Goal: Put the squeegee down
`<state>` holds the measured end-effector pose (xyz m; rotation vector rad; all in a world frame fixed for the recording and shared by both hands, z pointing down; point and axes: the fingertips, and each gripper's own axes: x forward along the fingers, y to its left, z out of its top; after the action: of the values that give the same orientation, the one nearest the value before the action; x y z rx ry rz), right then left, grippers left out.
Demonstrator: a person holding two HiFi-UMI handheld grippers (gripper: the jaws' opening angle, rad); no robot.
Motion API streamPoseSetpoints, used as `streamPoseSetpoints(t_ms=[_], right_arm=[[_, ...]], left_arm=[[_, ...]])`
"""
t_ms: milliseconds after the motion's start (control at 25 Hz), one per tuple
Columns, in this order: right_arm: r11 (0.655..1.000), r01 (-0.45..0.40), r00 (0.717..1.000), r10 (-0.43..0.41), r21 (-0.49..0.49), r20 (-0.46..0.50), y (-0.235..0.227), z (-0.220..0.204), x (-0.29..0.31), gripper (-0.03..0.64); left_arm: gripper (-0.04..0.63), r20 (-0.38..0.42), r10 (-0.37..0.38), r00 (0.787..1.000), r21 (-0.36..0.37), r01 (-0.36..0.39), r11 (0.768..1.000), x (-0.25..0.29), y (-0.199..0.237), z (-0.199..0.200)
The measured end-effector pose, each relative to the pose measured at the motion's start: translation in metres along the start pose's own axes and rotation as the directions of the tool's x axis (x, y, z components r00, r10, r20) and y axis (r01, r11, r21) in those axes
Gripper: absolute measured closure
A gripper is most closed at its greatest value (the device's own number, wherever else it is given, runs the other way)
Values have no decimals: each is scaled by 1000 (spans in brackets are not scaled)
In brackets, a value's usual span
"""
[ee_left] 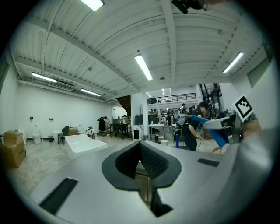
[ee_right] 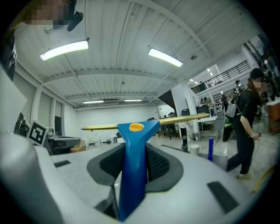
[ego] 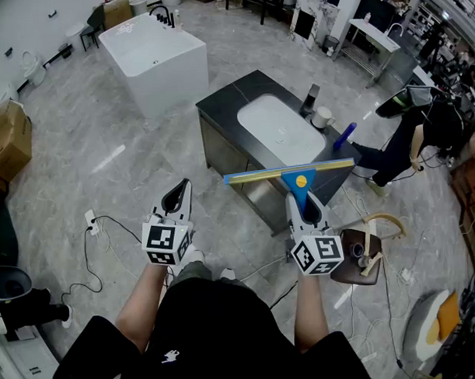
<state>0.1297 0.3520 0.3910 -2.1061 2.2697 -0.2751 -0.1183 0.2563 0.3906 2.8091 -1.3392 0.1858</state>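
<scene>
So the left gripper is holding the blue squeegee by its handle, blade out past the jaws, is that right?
No, it is the right gripper that is holding the blue squeegee by its handle, blade out past the jaws. The right gripper view shows the handle clamped there; the left gripper is shut on nothing.

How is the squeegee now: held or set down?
Held. The right hand-held gripper is shut on the blue handle of the squeegee, which hangs level in mid-air, resting on nothing.
</scene>
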Motion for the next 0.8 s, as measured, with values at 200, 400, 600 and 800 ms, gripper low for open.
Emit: streamPoseSetpoints(t_ms=[200,400,600,800], right_arm=[[1000,-25,999,25,10,20,3,6,3,488],[999,-36,999,36,4,41,9,13,0,488],[999,-44,998,43,7,45,10,12,-2,488],[998,-56,997,55,10,51,9,13,-7,488]], left_arm=[[594,18,9,1000,-1,-9,1000,4,2,5],[594,29,10,1000,0,-10,1000,0,3,9],[594,26,7,1000,3,-7,1000,-3,1,8],[594,14,17,1000,1,-17,1000,-3,-1,4]])
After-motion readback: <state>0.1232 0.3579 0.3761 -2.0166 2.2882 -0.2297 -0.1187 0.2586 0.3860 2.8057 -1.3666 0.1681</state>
